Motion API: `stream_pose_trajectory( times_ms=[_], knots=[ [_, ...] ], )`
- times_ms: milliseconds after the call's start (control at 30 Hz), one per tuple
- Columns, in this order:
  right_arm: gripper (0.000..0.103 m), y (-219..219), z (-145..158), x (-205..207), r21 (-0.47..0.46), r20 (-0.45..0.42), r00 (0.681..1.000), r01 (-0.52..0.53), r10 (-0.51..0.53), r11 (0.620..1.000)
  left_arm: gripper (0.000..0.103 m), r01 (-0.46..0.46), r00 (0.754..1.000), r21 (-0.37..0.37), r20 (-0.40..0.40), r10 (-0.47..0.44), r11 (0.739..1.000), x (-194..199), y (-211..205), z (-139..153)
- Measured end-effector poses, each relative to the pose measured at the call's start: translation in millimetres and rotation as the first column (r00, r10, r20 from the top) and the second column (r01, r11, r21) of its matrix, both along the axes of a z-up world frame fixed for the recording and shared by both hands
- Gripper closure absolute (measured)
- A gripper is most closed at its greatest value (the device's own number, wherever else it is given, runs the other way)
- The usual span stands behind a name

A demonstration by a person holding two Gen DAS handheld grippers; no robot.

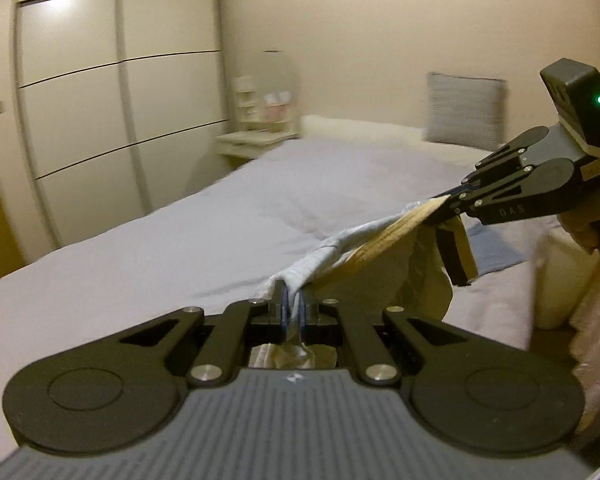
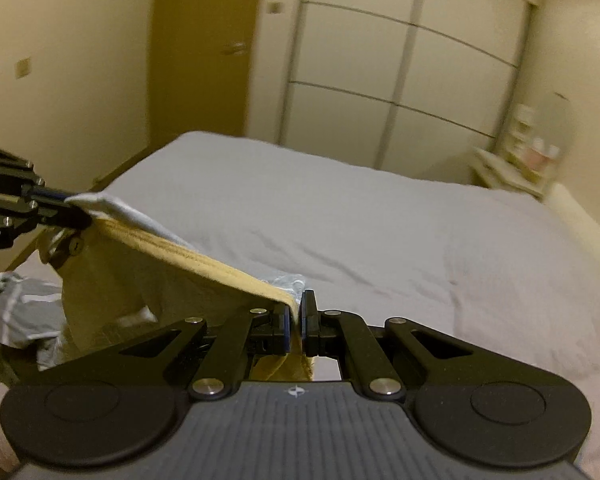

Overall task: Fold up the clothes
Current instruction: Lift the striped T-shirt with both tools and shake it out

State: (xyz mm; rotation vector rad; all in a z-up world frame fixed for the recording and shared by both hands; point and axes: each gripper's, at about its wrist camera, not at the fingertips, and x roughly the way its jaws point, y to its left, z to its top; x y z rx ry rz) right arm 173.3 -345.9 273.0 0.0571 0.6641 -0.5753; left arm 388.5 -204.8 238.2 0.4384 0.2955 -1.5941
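A tan garment with a pale lining (image 1: pixel 384 240) hangs stretched in the air above the bed (image 1: pixel 188 240), held at its waistband. My left gripper (image 1: pixel 292 300) is shut on one end of the waistband. My right gripper (image 1: pixel 452 200) is shut on the other end, at the right of the left wrist view. In the right wrist view the tan waistband (image 2: pixel 188 256) runs taut from my right gripper (image 2: pixel 297 308) to the left gripper (image 2: pixel 66 204) at the left edge. The rest of the garment droops below the band.
The grey bedspread (image 2: pixel 380 232) fills the middle. A grey crumpled garment (image 2: pixel 20 308) lies at the left. A folded blue cloth (image 1: pixel 496 248) lies behind the right gripper. A pillow (image 1: pixel 464 112), a bedside table (image 1: pixel 252 140) and a wardrobe (image 1: pixel 112 100) stand beyond.
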Motion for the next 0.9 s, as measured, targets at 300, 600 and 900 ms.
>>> stream_pose_trajectory(
  times_ms=[300, 600, 900],
  knots=[
    [0.102, -87, 6, -110, 0.016, 0.034, 0.996, -0.085, 0.085, 0.996, 0.100, -0.048, 0.998, 0.012, 0.041, 0.047, 0.999, -101, -76, 11],
    [0.102, -97, 33, -199, -0.080, 0.107, 0.993, -0.048, 0.056, 0.996, 0.099, -0.017, 0.994, -0.069, 0.108, 0.024, 0.997, -178, -97, 36],
    [0.103, 4, 110, -247, -0.390, 0.201, 0.979, 0.062, 0.019, 0.919, 0.099, 0.109, 0.960, -0.253, 0.279, -0.036, 0.961, -222, -42, 96]
  ],
)
